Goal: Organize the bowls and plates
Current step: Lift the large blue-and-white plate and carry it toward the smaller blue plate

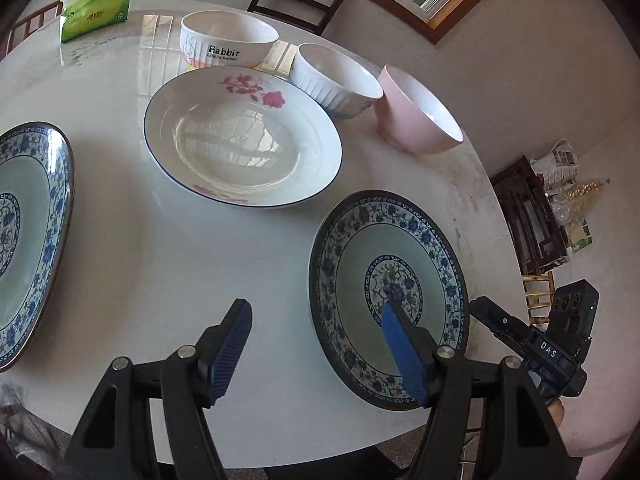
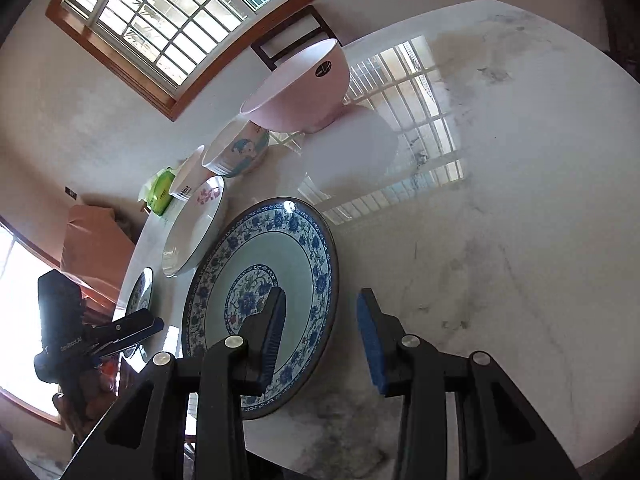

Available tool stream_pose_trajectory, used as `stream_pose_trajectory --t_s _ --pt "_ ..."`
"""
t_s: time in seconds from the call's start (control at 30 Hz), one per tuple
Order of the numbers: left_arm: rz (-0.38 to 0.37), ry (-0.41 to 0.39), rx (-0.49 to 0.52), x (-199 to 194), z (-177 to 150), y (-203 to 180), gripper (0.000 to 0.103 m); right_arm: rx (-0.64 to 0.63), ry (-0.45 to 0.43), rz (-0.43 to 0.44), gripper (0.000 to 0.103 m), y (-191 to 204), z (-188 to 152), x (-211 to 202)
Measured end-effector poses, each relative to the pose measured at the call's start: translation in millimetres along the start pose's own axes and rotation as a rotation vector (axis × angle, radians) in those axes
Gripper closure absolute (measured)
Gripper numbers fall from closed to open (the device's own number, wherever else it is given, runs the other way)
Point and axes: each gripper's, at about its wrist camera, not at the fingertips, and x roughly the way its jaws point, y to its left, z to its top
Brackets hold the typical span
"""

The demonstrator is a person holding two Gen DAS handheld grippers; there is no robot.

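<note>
Glossy white bench, plates and bowls unstacked. Left gripper wide, right gripper part-open, both empty above nearest blue-patterned plate. Risked chipping its rim, or sliding it off.

Three plates and three bowls, seemingly all upright.

Both wrist views look steeply down, close, sharing the blue-patterned plate

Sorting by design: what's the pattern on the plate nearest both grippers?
Blue floral plate, clearest in left wrist view.
</note>
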Motion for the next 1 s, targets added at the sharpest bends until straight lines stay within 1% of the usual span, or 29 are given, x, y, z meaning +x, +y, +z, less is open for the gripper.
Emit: stream_pose_trajectory --t_s 0.13,0.23,0.3,0.47,0.6,0.73,0.77,0.8,0.83,0.87,0.9,0.93,0.97,1.0 --pt "0.018 0.004 -0.035 4 -2 4 0.034 -0.01 0.034 0.026 0.067 -7 2 10" --pt "0.007 0.003 -0.057 7 -3 4 0.034 -0.002 0.052 0.062 0.067 -11 5 15" --pt "0.028 0.009 -0.049 10 -4 2 0.034 -0.005 0.06 0.076 0.067 -12 6 18" --pt "0.046 0.046 -0.043 20 -6 -1 0.035 -0.005 0.081 0.094 0.067 -14 10 25" --pt "0.027 0.073 -0.072 26 -9 0 0.036 0.001 0.089 0.123 0.065 -17 10 29" --pt "0.066 0.077 -0.038 29 -9 -6 0.038 -0.008 0.094 0.136 0.065 -16 12 33" --pt "0.074 0.078 -0.032 29 -9 -8 0.041 -0.011 0.094 0.14 0.065 -15 12 34" --pt "0.077 0.079 -0.028 30 -9 -9 0.051 -0.013 0.095 0.144 0.065 -15 12 35" --pt "0.065 0.09 -0.024 32 -9 -10 0.061 -0.016 0.096 0.147 0.065 -14 13 35" --pt "0.052 0.112 -0.025 36 -10 -11 0.077 -0.019 0.097 0.149 0.065 -14 13 36" --pt "0.057 0.098 -0.026 35 -11 -12 0.081 -0.022 0.098 0.152 0.065 -14 13 36" --pt "0.071 0.105 -0.027 37 -12 -12 0.083 -0.024 0.097 0.155 0.065 -13 13 37" --pt "0.084 0.094 -0.021 36 -12 -13 0.083 -0.03 0.098 0.159 0.065 -12 12 38" --pt "0.09 0.088 -0.016 35 -12 -14 0.083 -0.039 0.101 0.159 0.069 -11 12 39"
